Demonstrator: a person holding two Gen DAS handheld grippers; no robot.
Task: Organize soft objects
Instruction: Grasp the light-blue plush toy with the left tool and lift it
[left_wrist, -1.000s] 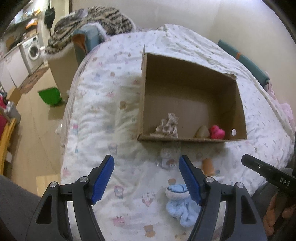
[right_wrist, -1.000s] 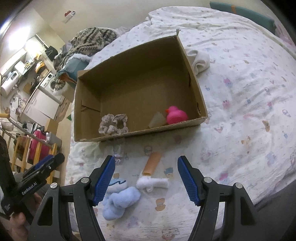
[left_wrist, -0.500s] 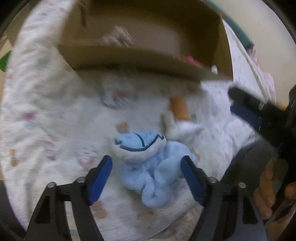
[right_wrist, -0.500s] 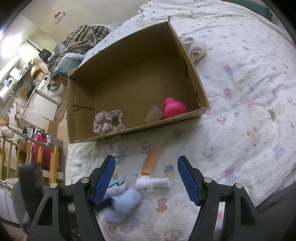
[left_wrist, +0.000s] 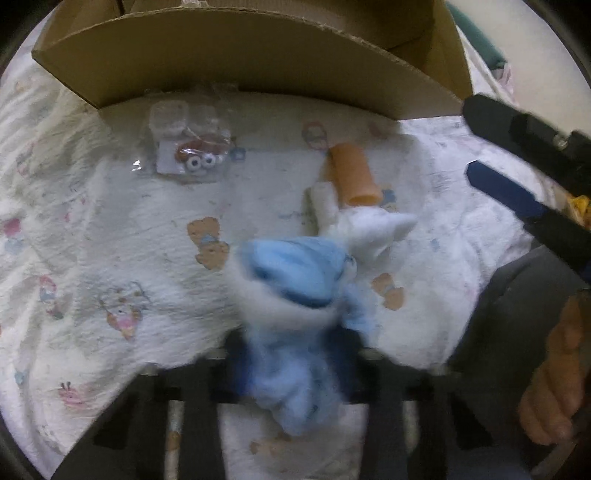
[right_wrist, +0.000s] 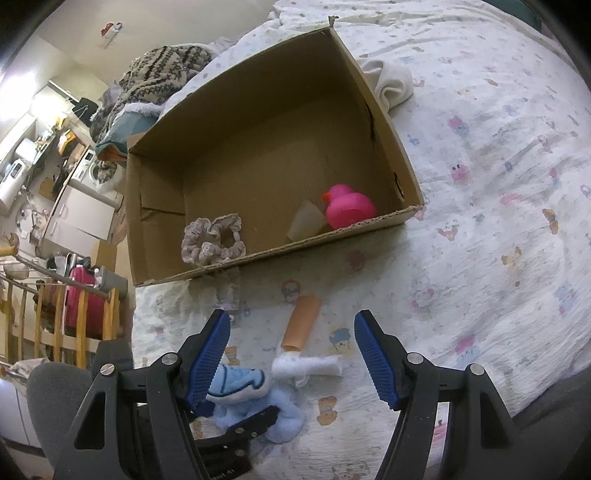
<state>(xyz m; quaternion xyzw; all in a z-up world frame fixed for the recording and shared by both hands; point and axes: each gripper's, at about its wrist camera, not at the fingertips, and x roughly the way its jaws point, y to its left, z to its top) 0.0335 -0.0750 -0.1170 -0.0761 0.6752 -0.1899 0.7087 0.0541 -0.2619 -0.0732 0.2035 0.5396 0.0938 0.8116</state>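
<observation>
My left gripper is shut on a light blue plush toy lying on the patterned bedsheet; the toy and that gripper also show in the right wrist view. A white soft piece and an orange tube lie just beyond it. My right gripper is open and empty above them, over the orange tube and white piece. The cardboard box holds a scrunchie, a pink rubber duck and a pale cup.
A clear plastic packet with small parts lies on the sheet by the box's front wall. A white cloth lies behind the box. Furniture and a pink bag stand beyond the bed's left edge.
My left gripper dropped toward the bed, came over the blue plush and closed on it. My right gripper stayed open and hardly moved.
</observation>
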